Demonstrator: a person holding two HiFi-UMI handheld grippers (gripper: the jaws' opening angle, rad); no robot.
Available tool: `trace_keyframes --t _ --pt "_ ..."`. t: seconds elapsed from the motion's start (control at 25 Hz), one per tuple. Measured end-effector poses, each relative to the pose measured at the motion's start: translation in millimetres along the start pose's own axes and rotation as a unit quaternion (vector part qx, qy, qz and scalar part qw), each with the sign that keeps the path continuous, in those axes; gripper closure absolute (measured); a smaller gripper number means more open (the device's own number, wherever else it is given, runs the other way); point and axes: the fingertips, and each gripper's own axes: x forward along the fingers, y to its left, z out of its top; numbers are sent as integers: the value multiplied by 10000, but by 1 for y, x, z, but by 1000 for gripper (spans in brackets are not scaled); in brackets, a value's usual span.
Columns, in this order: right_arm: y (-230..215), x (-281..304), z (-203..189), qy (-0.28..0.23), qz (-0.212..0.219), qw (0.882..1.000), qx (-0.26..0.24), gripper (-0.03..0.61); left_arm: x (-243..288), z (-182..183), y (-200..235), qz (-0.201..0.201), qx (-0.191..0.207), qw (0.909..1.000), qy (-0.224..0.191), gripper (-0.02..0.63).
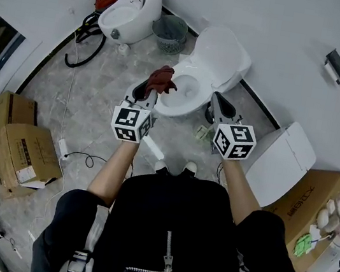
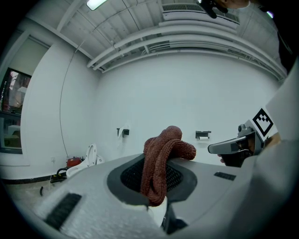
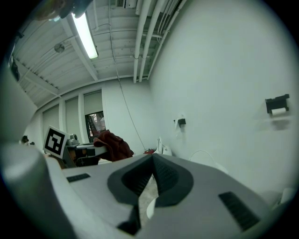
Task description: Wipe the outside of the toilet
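The white toilet (image 1: 217, 56) stands against the wall with its lid raised. The right hand-held gripper (image 1: 218, 103) hangs beside the bowl, jaws pressed together on nothing. The left hand-held gripper (image 1: 146, 93) pinches a bunched reddish-brown cloth (image 1: 161, 79) at the bowl's rim.

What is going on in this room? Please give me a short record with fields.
floor: grey tiles
toilet: white, straight ahead of the person
left gripper: shut on a reddish-brown cloth, held over the bowl's near edge
cloth touching toilet: cannot tell
right gripper: shut, empty, beside the bowl
nearby: second toilet, mesh bin, cardboard boxes
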Motion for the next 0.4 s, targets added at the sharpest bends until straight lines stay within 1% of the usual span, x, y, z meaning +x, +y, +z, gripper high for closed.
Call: trace_keyframes --t 0.4 --pt "7 3 1 40 78 10000 -18 577 -3 0 4 -2 -23 10000 -10 574"
